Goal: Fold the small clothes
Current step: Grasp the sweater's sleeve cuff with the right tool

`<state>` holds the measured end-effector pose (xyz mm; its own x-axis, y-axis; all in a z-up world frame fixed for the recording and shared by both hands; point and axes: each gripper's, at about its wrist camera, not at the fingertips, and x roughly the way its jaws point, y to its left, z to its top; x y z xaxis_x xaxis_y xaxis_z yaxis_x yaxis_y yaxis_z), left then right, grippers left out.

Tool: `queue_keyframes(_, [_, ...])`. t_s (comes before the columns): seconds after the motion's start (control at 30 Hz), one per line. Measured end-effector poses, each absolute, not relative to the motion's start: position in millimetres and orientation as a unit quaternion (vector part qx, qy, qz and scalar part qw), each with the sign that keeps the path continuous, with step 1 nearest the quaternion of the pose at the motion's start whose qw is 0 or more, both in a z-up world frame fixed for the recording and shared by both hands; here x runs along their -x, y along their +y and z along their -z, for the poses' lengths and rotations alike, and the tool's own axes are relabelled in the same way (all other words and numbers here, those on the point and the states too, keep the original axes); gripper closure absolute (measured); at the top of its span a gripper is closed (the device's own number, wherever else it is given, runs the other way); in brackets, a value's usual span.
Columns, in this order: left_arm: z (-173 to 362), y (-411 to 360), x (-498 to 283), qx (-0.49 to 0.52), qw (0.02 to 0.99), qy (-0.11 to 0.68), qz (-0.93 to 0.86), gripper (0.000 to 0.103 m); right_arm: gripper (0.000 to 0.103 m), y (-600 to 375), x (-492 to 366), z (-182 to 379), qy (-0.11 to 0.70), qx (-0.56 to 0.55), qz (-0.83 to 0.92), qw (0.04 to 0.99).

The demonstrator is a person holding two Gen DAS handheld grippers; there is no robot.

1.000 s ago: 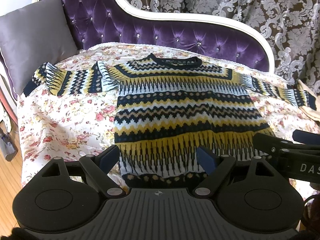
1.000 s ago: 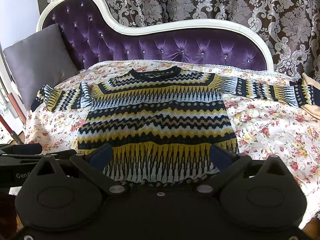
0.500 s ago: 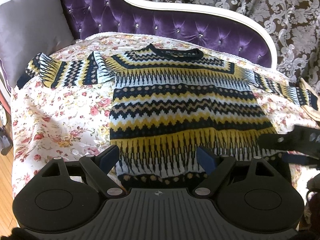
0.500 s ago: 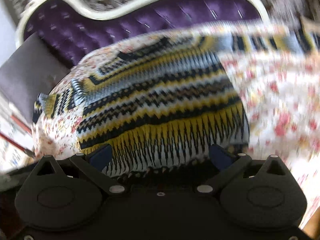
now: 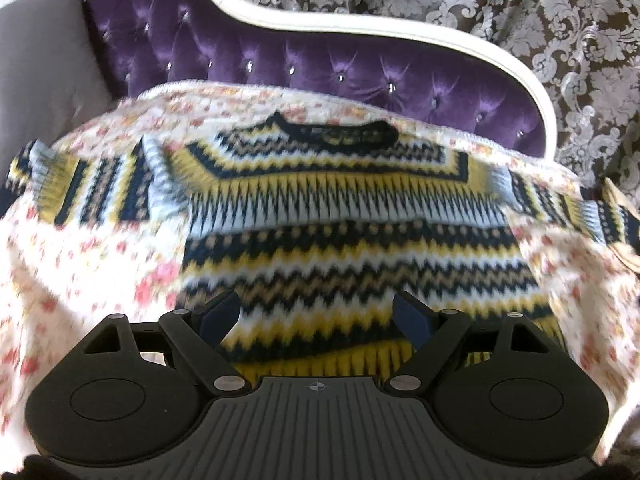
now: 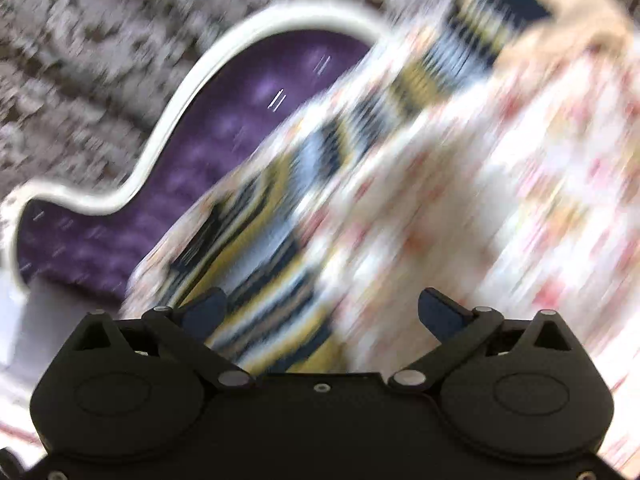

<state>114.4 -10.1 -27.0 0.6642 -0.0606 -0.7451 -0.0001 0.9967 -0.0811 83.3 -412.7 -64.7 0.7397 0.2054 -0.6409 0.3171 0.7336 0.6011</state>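
Right gripper (image 6: 324,312) newly rolled toward sweater (image 5: 356,240) sleeve edge, left gripper (image 5: 316,312) nearer; both jaws wide, empty.

Left wrist view faces the sweater (image 5: 352,216) squarely, close — right wrist view tilted, blurred; both share it.

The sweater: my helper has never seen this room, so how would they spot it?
Find the purple tufted sofa and the floral sheet spread over its seat. The sweater lies flat on that sheet, sleeves out sideways. Only it has navy, yellow and white zigzag bands and a dark collar.
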Motion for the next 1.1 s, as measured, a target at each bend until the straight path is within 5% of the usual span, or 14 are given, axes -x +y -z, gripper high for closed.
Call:
queue_keyframes(0.17, [38, -25, -160, 0.019, 0.909, 0.415, 0.018, 0.023, 0.012, -458, -116, 59, 0.333, -0.281, 0.143, 0.889])
queue_keyframes(0.23, [45, -29, -178, 0.017, 0.904, 0.427, 0.022, 0.033, 0.013, -481, -130, 63, 0.322, -0.29, 0.15, 0.889])
queue_keyframes(0.4, [64, -39, -215, 0.0, 0.896, 0.444, 0.019, 0.037, 0.031, -540, -159, 90, 0.318, -0.346, 0.176, 0.865])
queue_keyframes(0.7, [100, -40, -243, -0.026, 0.883, 0.469, 0.02, 0.037, 0.038, -596, -189, 135, 0.281, -0.385, 0.214, 0.852])
queue_keyframes(0.83, [111, -35, -242, -0.02, 0.886, 0.462, 0.031, 0.037, 0.054, -600, -196, 139, 0.265, -0.396, 0.209, 0.854])
queue_keyframes(0.9, [112, -36, -241, -0.031, 0.887, 0.458, 0.039, 0.036, 0.071, -601, -199, 138, 0.265, -0.393, 0.211, 0.855])
queue_keyframes(0.93, [112, -36, -242, -0.034, 0.887, 0.458, 0.043, 0.037, 0.087, -600, -200, 136, 0.266, -0.39, 0.212, 0.856])
queue_keyframes(1.1, [105, -23, -240, -0.013, 0.89, 0.452, 0.048, 0.038, 0.092, -588, -197, 105, 0.238, -0.353, 0.211, 0.88])
